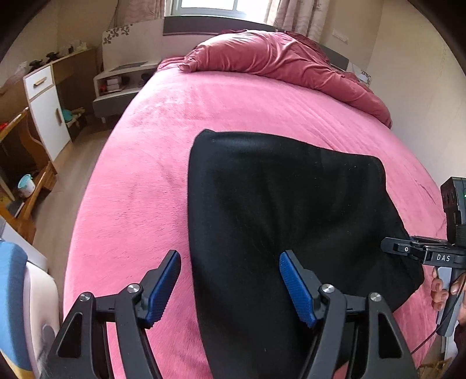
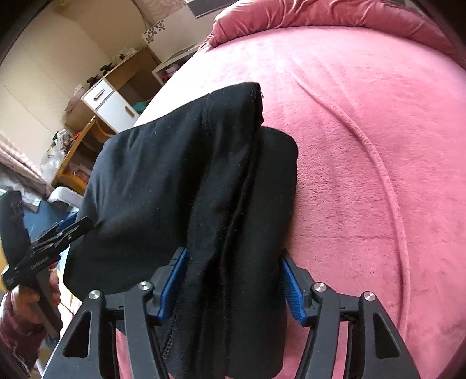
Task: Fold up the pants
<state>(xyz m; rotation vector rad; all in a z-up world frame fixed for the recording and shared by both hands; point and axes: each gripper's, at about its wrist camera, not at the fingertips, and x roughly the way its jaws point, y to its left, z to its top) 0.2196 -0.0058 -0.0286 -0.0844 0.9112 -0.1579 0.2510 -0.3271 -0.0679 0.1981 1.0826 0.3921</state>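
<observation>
Pants (image 1: 276, 210), black and folded, are lying on the pink bedspread (image 1: 139, 180), filling the frame's centre. Left gripper (image 1: 230, 284) is standing wide open, gripping nothing. Right gripper (image 2: 234, 287) is straddling the cloth's near end, jaws parted, pads not visibly pressing.

A bed (image 1: 151, 163) with a pink plush cover fills most of both views. A crumpled dark-pink duvet (image 1: 279, 64) is heaped at its far end, below a window (image 1: 215, 5) with curtains (image 1: 294, 17). Beside the bed stand a low bedside shelf (image 1: 122, 84), a white cabinet (image 1: 48, 108) and a wooden chair (image 1: 26, 163); a small pale bucket (image 1: 26, 185) sits on the floor.
</observation>
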